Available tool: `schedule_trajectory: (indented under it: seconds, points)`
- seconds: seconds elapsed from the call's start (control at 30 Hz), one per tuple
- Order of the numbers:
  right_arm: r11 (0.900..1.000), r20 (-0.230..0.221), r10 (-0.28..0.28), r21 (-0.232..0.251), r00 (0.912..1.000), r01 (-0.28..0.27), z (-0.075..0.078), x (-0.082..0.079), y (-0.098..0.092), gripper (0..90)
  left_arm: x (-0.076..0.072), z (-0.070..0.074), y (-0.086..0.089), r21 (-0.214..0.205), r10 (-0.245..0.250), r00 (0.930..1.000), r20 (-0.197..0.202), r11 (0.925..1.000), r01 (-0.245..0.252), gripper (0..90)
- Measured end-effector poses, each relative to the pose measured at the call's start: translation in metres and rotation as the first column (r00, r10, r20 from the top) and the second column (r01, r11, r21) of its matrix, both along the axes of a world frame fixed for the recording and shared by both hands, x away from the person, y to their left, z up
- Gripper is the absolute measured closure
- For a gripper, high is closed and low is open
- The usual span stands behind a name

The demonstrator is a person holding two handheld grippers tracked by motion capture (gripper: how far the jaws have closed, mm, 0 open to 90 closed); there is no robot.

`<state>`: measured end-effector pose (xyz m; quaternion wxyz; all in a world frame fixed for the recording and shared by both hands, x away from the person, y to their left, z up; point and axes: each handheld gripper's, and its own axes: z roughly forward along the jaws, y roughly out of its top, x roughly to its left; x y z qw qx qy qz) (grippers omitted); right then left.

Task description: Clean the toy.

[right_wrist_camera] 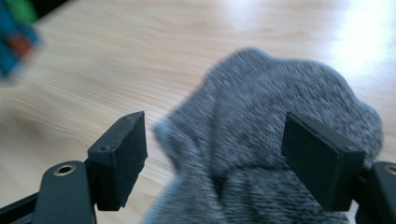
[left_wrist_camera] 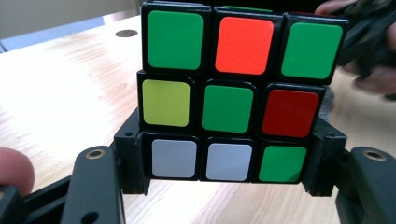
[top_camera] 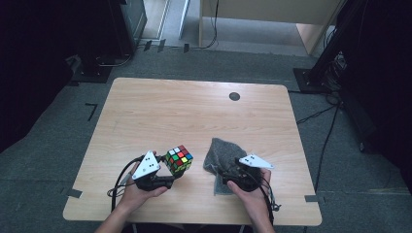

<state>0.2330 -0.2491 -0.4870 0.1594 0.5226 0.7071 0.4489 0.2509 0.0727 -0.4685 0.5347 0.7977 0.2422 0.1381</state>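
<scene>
On the wooden table [top_camera: 145, 111] the grey cloth [top_camera: 221, 158] is not yet gripped: it lies bunched between the spread jaws of the right gripper [right_wrist_camera: 215, 154], whose pads do not press it. The Rubik's cube [left_wrist_camera: 238, 93] is already secured, the left gripper [left_wrist_camera: 229, 163] clamped on its bottom row, probably for wiping.
</scene>
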Motion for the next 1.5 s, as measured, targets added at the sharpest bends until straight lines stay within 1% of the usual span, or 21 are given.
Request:
schedule_trajectory:
  seconds: [0.1, 0.2, 0.3, 0.37, 0.43, 0.5, 0.6, 0.7, 0.8, 0.9, 1.0, 1.07, 1.13, 1.2, 1.27, 1.3, 1.37, 1.4, 1.43, 1.47, 1.5]
  points:
    - [0.9972, 0.011, -0.005, -0.075, 0.9999, 0.006, -0.009, 0.003, 0.004, 23.5, 0.000, 0.000, 0.001, -0.013, -0.030, 0.9995, -0.009, 0.9995, 0.029, 33.9]
    - [0.9855, 0.030, -0.007, -0.169, 0.9995, 0.012, -0.017, 0.006, 0.011, 24.4, -0.002, 0.001, -0.002, -0.011, -0.035, 0.9994, 0.000, 0.9993, 0.035, 33.9]
    - [0.9764, 0.022, -0.014, -0.215, 0.9997, 0.018, -0.024, 0.008, 0.014, 28.3, -0.002, 0.001, -0.003, -0.011, -0.044, 0.9990, 0.000, 0.9990, 0.044, 33.9]
    - [0.9760, 0.011, -0.018, -0.217, 0.9998, 0.020, -0.026, 0.008, 0.014, 32.1, -0.002, 0.001, -0.003, -0.008, -0.044, 0.9990, 0.001, 0.9990, 0.044, 33.9]
    - [0.9759, 0.009, -0.016, -0.218, 0.9998, 0.017, -0.027, 0.007, 0.013, 40.7, -0.002, 0.001, -0.002, -0.011, -0.035, 0.9994, -0.004, 0.9993, 0.035, 33.9]
    - [0.9769, -0.002, -0.011, -0.214, 0.9999, 0.010, -0.028, 0.006, 0.012, 46.2, -0.001, 0.001, -0.002, -0.015, -0.028, 0.9996, -0.007, 0.9995, 0.027, 33.9]
    - [0.9780, 0.000, -0.020, -0.208, 0.9998, 0.020, -0.030, 0.006, 0.009, 56.3, -0.001, 0.001, -0.003, -0.003, -0.022, 0.9997, -0.013, 0.9998, 0.022, 33.9]
    - [0.9836, -0.018, -0.030, -0.179, 0.9994, 0.026, -0.028, 0.006, 0.004, 69.2, -0.002, -0.001, -0.004, 0.027, -0.008, 0.9999, -0.010, 0.9996, 0.008, 33.9]
    - [0.9873, -0.023, -0.042, -0.154, 0.9988, 0.038, -0.023, 0.004, 0.002, 75.2, -0.003, -0.002, -0.006, 0.041, -0.002, 0.9999, -0.011, 0.9992, 0.002, 33.8]
    - [0.9947, 0.030, -0.044, -0.091, 0.9986, 0.046, -0.010, -0.004, 0.003, 76.0, -0.004, -0.002, -0.008, 0.057, 0.006, 0.9999, -0.011, 0.9984, -0.005, 33.8]
    - [0.9996, 0.119, -0.012, -0.024, 0.9928, 0.015, 0.013, -0.016, 0.007, 76.0, -0.006, -0.002, -0.011, 0.078, 0.003, 1.0000, 0.000, 0.9969, -0.003, 33.8]
    - [0.9994, 0.155, 0.011, 0.030, 0.9878, -0.016, 0.027, -0.024, 0.011, 76.0, -0.008, -0.003, -0.015, 0.102, 0.000, 1.0000, 0.009, 0.9947, -0.001, 33.8]
    - [0.9932, 0.191, 0.052, 0.092, 0.9802, -0.071, 0.044, -0.033, 0.021, 75.8, -0.010, -0.005, -0.020, 0.118, -0.014, 0.9998, 0.012, 0.9929, 0.012, 33.8]
    - [0.9854, 0.222, 0.095, 0.117, 0.9703, -0.123, 0.054, -0.041, 0.030, 75.5, -0.014, -0.006, -0.025, 0.129, -0.036, 0.9992, 0.018, 0.9911, 0.033, 33.9]
    - [0.9708, 0.248, 0.135, 0.161, 0.9594, -0.178, 0.064, -0.051, 0.045, 75.4, -0.018, -0.006, -0.030, 0.134, -0.065, 0.9976, 0.025, 0.9891, 0.061, 33.8]
    - [0.9678, 0.246, 0.139, 0.172, 0.9592, -0.184, 0.065, -0.052, 0.047, 75.2, -0.020, -0.005, -0.032, 0.130, -0.085, 0.9960, 0.026, 0.9882, 0.081, 33.8]
    - [0.9555, 0.236, 0.167, 0.201, 0.9572, -0.216, 0.068, -0.055, 0.057, 74.9, -0.024, 0.000, -0.033, 0.094, -0.127, 0.9915, 0.027, 0.9878, 0.124, 33.8]
    - [0.9542, 0.236, 0.183, 0.191, 0.9544, -0.230, 0.067, -0.055, 0.061, 74.4, -0.026, 0.002, -0.033, 0.092, -0.136, 0.9901, 0.034, 0.9869, 0.133, 33.8]
    - [0.9548, 0.256, 0.187, 0.180, 0.9484, -0.237, 0.065, -0.054, 0.063, 74.3, -0.027, 0.003, -0.034, 0.109, -0.127, 0.9908, 0.048, 0.9867, 0.121, 33.8]
    - [0.9551, 0.258, 0.176, 0.189, 0.9500, -0.228, 0.063, -0.054, 0.063, 74.2, -0.027, 0.004, -0.033, 0.117, -0.123, 0.9908, 0.055, 0.9863, 0.116, 33.9]
    - [0.9534, 0.244, 0.171, 0.203, 0.9546, -0.223, 0.062, -0.053, 0.061, 74.2, -0.026, 0.004, -0.032, 0.117, -0.129, 0.9900, 0.057, 0.9857, 0.121, 33.9]
